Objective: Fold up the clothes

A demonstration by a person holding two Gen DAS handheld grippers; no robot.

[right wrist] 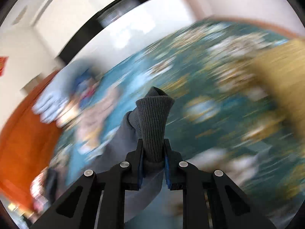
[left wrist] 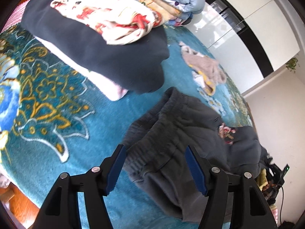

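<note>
Grey sweatpants, right fingers pinching cuff

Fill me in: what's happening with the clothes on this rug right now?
A person is folding clothes on a teal patterned rug with tongs in each hand. The right tongs are shut on the ribbed cuff of a dark grey garment; the blur there suggests fast motion. The left tongs hang open over that garment, not gripping. Folded items are stacked farther back, and a beige piece lies unfolded.
</note>
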